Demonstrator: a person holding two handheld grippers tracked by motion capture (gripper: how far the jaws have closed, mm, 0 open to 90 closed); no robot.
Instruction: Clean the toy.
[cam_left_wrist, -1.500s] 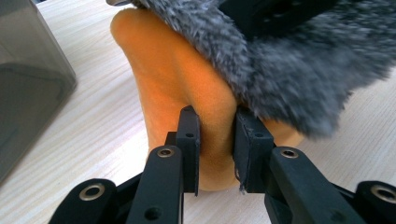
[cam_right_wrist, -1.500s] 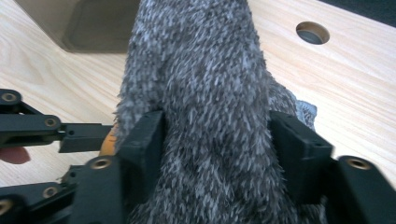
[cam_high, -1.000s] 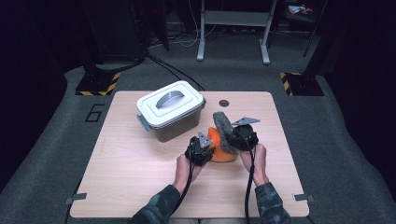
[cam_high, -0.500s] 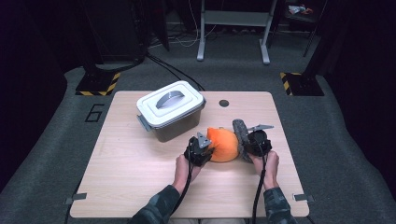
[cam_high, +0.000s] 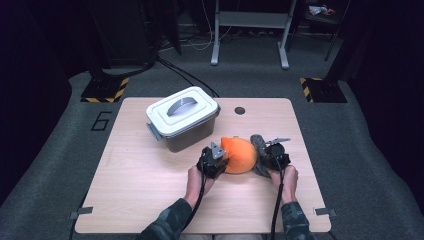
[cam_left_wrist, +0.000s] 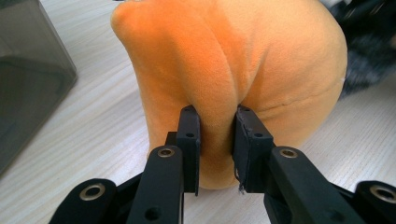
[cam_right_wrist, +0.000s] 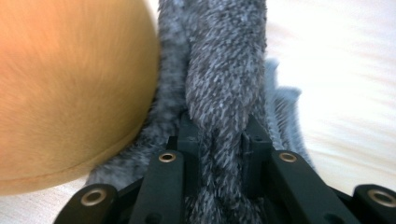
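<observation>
I have the left gripper (cam_high: 214, 161) pinching a fold of the orange plush toy (cam_high: 239, 154) from its left side; in the left gripper view the jaws are narrow, with a ridge of the orange fabric (cam_left_wrist: 219, 79) squeezed between the pads. The right gripper (cam_high: 272, 156) grips the grey furry part (cam_high: 258, 145) on the toy's right side; in the right gripper view the jaws are clamped on a thick strand of grey fur (cam_right_wrist: 224, 93), orange body (cam_right_wrist: 70, 93) just beside it at the left of that view. The toy sits on the tabletop (cam_high: 150, 185) near the middle, slightly toward my side, between both grippers, bottom resting on the wood. The grey lidded box (cam_high: 183, 117) stands behind and to the left of the toy, close but not touching as far as I can tell; its lid is on, handle on top. A small dark round hole (cam_high: 239, 110) sits in the tabletop behind the toy. Both hands are low near the tabletop, cables trailing back toward me. A "6" mark (cam_high: 101, 120) on the floor left of the table.
</observation>
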